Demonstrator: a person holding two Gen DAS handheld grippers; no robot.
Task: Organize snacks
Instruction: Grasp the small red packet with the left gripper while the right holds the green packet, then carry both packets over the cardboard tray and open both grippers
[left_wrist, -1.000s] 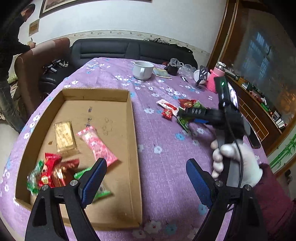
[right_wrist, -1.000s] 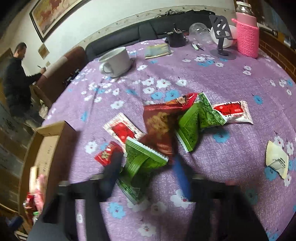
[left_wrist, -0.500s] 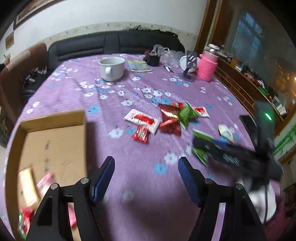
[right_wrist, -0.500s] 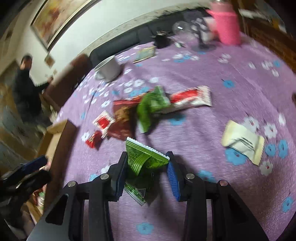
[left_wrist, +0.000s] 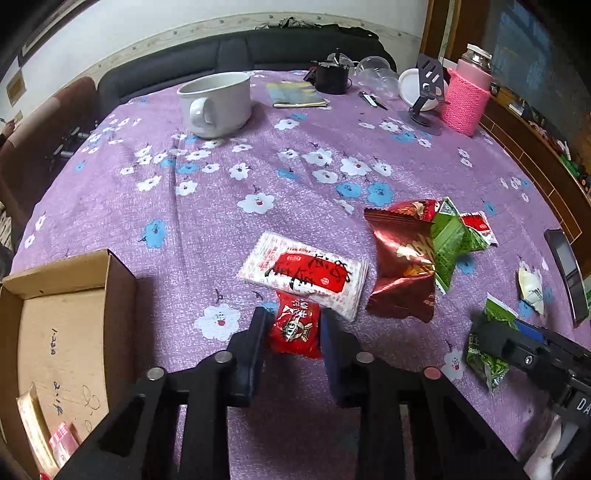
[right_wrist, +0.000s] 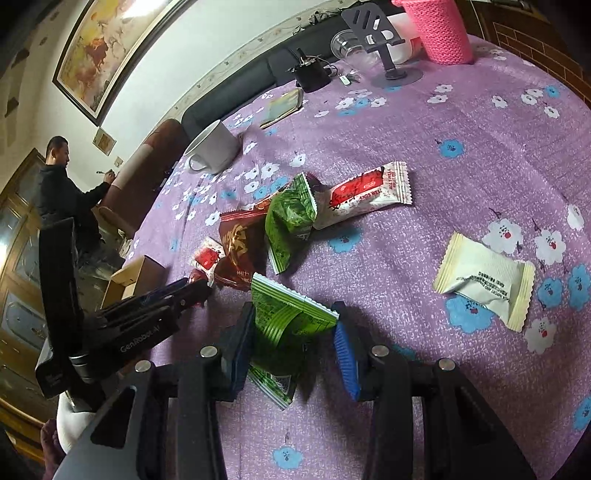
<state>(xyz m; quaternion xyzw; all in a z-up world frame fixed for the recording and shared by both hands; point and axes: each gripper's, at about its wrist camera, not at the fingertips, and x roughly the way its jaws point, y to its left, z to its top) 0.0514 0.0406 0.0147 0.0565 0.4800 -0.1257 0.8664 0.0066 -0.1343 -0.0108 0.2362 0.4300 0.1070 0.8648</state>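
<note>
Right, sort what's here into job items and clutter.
Job: small red snack in left gripper; green snack in right gripper; cardboard box; cream packet.
Clutter: white mug, pink-sleeved jar, phone stand.

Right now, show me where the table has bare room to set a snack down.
Bare cloth lies between the white mug and the red-and-white packet, and between the cardboard box and that packet. Crowded: the red foil bag, green packets and small red packet in the left gripper.
</note>
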